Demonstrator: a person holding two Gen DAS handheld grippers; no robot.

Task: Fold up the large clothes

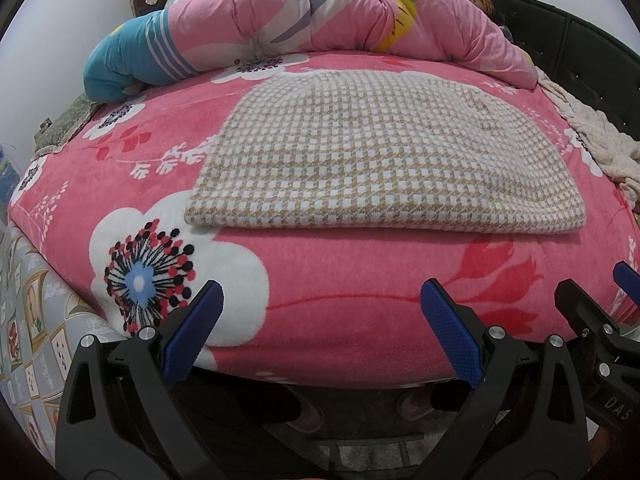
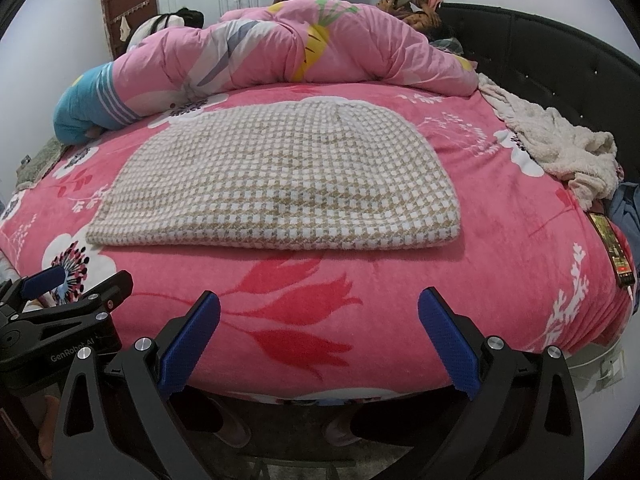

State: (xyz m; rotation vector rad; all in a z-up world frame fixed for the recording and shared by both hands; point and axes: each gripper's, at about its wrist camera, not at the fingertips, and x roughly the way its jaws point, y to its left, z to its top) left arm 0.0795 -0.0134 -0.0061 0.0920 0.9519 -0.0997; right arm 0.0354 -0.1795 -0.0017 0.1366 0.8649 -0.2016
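Nearest the bed's edge, the left gripper [image 1: 320,332] and right gripper [image 2: 318,340] hover side by side, fingers spread wide and empty. Beyond them the checked garment [image 2: 276,180] lies folded flat on the pink floral blanket [image 2: 500,248]. For another fold, each gripper should probably pinch a near corner and lift evenly. Farther back sits a bunched quilt [image 2: 288,52].

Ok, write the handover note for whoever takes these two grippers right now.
Left gripper: open, empty, above the bed's near edge.
Right gripper: open, empty, beside it.
The beige-and-white checked knit garment lies flat on the pink floral fleece blanket, already folded into a neat rectangle, doubled edge nearest.
Done: it looks folded, though the layers underneath are hidden.
Left: perhaps one more fold, or set it aside.
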